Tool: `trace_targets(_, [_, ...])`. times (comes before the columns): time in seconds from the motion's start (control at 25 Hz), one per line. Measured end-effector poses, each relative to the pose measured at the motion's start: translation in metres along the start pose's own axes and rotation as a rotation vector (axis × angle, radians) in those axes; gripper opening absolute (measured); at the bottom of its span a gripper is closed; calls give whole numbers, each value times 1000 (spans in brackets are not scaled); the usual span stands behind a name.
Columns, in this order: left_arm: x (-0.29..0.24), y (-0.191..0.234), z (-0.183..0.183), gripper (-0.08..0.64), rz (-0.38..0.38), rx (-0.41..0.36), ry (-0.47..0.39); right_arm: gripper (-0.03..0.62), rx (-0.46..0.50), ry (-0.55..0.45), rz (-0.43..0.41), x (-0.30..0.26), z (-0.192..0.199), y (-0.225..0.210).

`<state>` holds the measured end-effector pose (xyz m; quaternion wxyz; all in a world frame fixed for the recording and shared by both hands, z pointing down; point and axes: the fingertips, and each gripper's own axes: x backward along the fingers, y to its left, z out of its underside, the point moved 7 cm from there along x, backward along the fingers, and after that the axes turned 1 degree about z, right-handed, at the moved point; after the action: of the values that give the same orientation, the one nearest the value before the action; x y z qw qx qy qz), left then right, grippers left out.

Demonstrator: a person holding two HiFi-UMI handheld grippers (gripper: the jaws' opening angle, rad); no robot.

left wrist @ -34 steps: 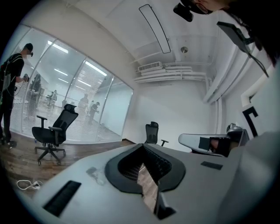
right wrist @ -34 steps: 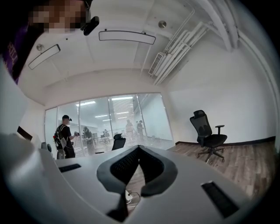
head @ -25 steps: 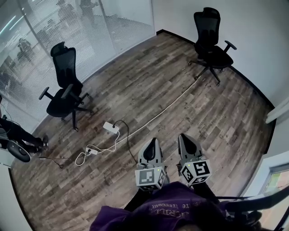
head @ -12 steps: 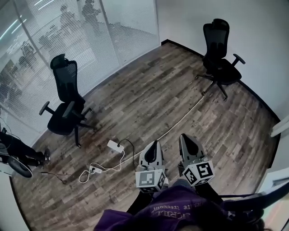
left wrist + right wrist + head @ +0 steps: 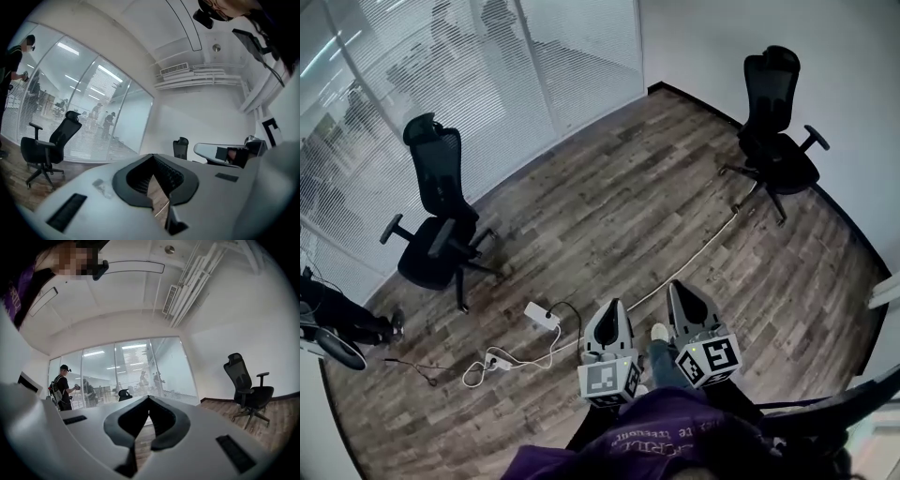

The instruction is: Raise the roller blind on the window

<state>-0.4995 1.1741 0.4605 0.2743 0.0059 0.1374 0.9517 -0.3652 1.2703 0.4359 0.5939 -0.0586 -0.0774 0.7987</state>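
Note:
No roller blind or window cord shows in any view. In the head view my left gripper (image 5: 611, 306) and right gripper (image 5: 678, 285) are held side by side, level, over the wood floor (image 5: 628, 206), pointing towards the glass partition (image 5: 450, 84) with slatted blinds behind it. In the left gripper view, the left gripper (image 5: 152, 156) has its tips meeting and nothing between them. The right gripper (image 5: 148, 397) is likewise shut and empty in its own view.
One black office chair (image 5: 439, 225) stands at the left near the glass, another (image 5: 778, 131) by the white wall at the right. A power strip (image 5: 542, 315) and a white cable (image 5: 694, 258) lie on the floor ahead. A person (image 5: 61, 387) stands beyond the glass.
Both grippers have travelled forward with the person. The glass partition and both chairs have drawn nearer in the head view. The jaws stayed shut.

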Motion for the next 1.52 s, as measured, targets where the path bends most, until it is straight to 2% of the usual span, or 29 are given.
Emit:
trace_targets(0.08, [-31,2,-8,2,-28,1,7,-2,17,5,-18,-29,-2,-20])
trace_targets(0.24, [-100,-4,-17,2,-2,-29,-28,-3,30,-13,-42,-80,-23,-66])
trace_targets(0.4, [-166,-10,-26,2,-7,-34,-57,-3,5,-25,-58,-128,-40,-110])
trace_targets(0.52, [-201,-18,-30,2,-24,-28,-54,-3,29,-30,-87,-154,-43,-138])
trace_targets(0.68, [-233,-12,-31,2,-50,-29,-43,-2,1,-15,-101,-186,-44,-160])
trace_targets(1.04, [-305,40,-39,2,-126,-32,-53,-2,1,-4,-150,-284,-37,-174])
trace_targets(1.24, [-378,84,-51,2,-121,-34,-60,-3,26,-2,-142,-369,-38,-184])
trace_targets(1.52, [-481,146,-100,2,-92,-51,-74,-3,35,-36,-130,-494,-57,-197])
